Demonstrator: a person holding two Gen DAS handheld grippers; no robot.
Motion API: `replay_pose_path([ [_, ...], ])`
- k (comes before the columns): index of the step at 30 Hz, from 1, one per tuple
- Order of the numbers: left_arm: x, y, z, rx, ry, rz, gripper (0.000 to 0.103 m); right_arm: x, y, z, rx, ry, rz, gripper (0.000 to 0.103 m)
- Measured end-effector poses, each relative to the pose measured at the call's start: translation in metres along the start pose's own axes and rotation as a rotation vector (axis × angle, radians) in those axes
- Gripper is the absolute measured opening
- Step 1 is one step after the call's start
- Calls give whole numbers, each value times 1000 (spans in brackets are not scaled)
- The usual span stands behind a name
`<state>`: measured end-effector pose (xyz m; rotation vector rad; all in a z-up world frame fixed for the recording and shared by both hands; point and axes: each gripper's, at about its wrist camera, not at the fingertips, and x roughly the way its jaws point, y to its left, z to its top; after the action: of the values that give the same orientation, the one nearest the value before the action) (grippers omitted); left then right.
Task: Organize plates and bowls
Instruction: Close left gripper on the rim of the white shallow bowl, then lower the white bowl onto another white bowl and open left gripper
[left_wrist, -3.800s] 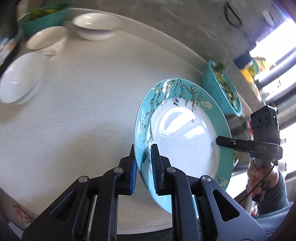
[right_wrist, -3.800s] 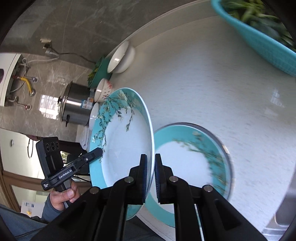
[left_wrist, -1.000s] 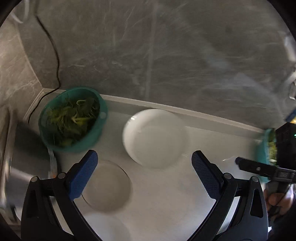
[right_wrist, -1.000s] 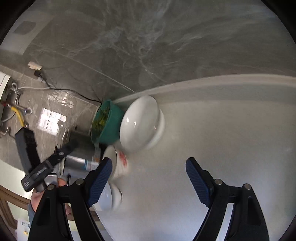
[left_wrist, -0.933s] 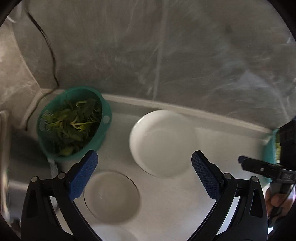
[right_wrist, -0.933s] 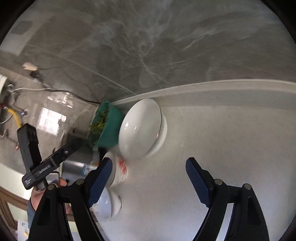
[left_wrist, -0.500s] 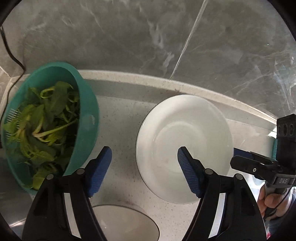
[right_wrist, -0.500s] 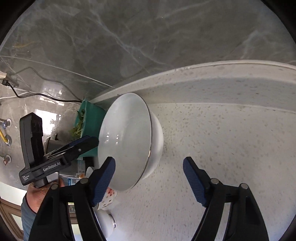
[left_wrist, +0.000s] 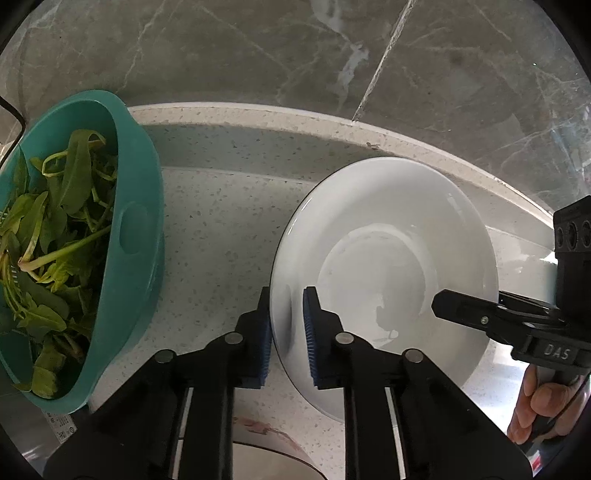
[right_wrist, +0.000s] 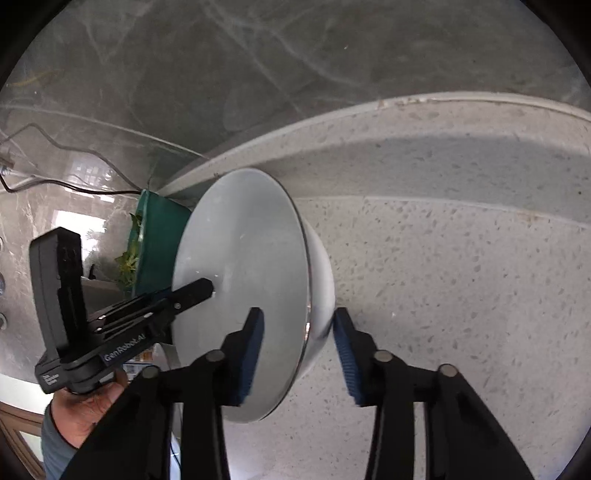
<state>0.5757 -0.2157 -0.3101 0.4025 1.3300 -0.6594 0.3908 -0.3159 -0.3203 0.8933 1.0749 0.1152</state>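
Note:
A plain white bowl (left_wrist: 388, 240) sits on the speckled counter (left_wrist: 221, 229) close to the back ledge. My left gripper (left_wrist: 288, 332) comes down steeply on its left rim, and its closing jaws have one blue pad outside and one inside, pressing the wall. In the right wrist view the same bowl (right_wrist: 240, 258) has its near rim between the pads of my right gripper (right_wrist: 299, 350). Those jaws are closing too, with a gap still showing on the inner side. Each view shows the other tool across the bowl: right gripper (left_wrist: 467, 299), left gripper (right_wrist: 205, 290).
A teal colander (left_wrist: 122, 240) full of green leaves stands just left of the bowl, also visible as the colander (right_wrist: 159, 236) behind it. The rim of a red-patterned bowl (left_wrist: 266, 458) lies under my left gripper. The raised ledge (left_wrist: 332, 122) and marble wall close the back.
Both grippers, earlier holding a teal floral plate, then wide open above the counter, have dropped to the white bowl. Their jaws have narrowed over its opposite rims.

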Motion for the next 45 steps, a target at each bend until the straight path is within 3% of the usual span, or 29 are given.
replay_pose_path([
  [3,1,-1,-1,-4,2,-4,10,-2,-7,0,22,-4,-7,27],
  [21,-15,-32,-37,50,-21,-4,9,-28,-5,-22,-11,-21,-74,25],
  [32,-52,-86,-123,77,-51,-80,9,-90,-15,-104,-78,5,-108,25],
  [39,-63,-124,-186,79,-49,-87,9,-98,-31,-157,-68,50,-108,25],
  [45,-46,-132,-226,45,-26,-83,9,-95,-39,-175,-69,76,-131,25],
])
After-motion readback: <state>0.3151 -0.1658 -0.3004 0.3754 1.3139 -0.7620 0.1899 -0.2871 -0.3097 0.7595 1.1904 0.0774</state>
